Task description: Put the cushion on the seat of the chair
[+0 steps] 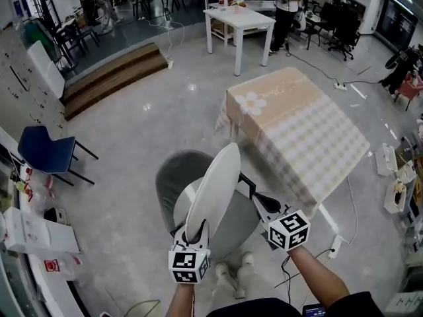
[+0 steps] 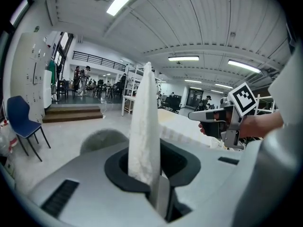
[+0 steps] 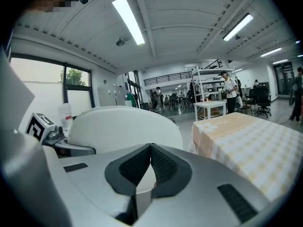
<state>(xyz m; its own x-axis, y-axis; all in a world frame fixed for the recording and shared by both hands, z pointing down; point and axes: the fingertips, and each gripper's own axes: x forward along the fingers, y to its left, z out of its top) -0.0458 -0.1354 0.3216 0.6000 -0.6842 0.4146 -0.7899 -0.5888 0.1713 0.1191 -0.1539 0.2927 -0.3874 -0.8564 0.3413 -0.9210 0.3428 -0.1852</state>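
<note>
Left gripper [image 1: 197,230] and right gripper [image 1: 244,179] both clamp the white cushion [image 1: 215,189], upright above the grey chair [image 1: 173,177]; next it likely needs tipping flat onto the seat.

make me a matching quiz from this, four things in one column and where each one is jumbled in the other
Things:
1. cushion
2. grey chair
3. blue chair
4. checked tablecloth

Places:
a. far left in the head view
b. right side of the head view, beige
c. held on edge by the left gripper and right gripper
d. just below the cushion

Pairs: 1-c, 2-d, 3-a, 4-b
</note>
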